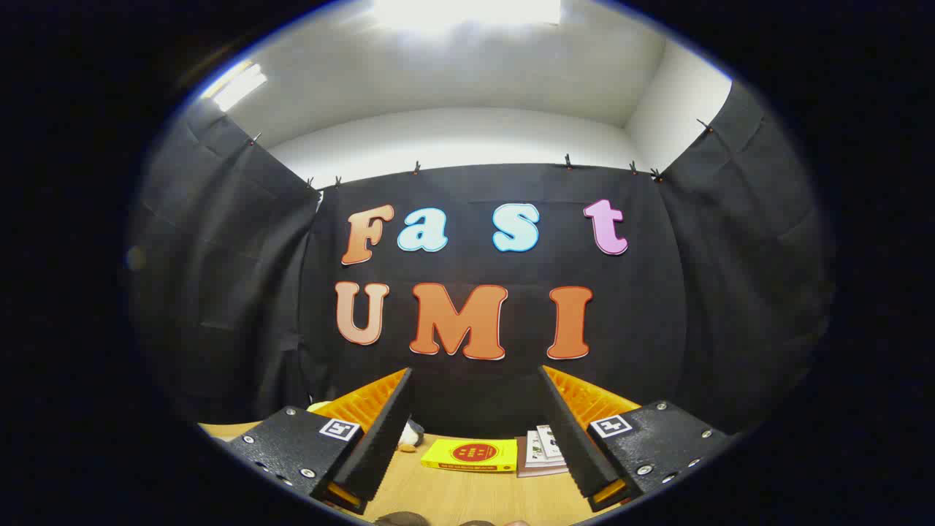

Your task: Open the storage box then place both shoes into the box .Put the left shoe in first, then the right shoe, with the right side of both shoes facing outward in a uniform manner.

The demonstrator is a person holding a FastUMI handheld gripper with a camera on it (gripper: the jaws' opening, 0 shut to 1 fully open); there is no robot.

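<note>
At the very bottom of the gripper view, low between the two fingers, a few dark rounded shapes (431,520) peek over the near edge of the pale wooden tabletop (467,493); they are cut off too much to tell whether they belong to the shoes or the storage box, so where the task's things lie cannot be told from here. The gripper (473,431) is held raised and level above the table, its fingers (380,438) spread wide apart with nothing between them, each backed by a ribbed orange guard and mounted on a dark block carrying a small square black-and-white marker. Beyond the fingers, in the gap between them, a flat yellow rectangular box with a red oval on its top (471,454) lies on the tabletop. Just beside it, toward the right finger, sits a small stack of booklets with white covers over a brownish one (542,454). Near the left finger, partly hidden behind it, a small white and dark object (410,435) rests on the table, too hidden to identify. Behind all this hangs the black cloth wall (219,292) of the booth, clipped along its top, with a white ceiling (453,95) and bright lights above.
</note>
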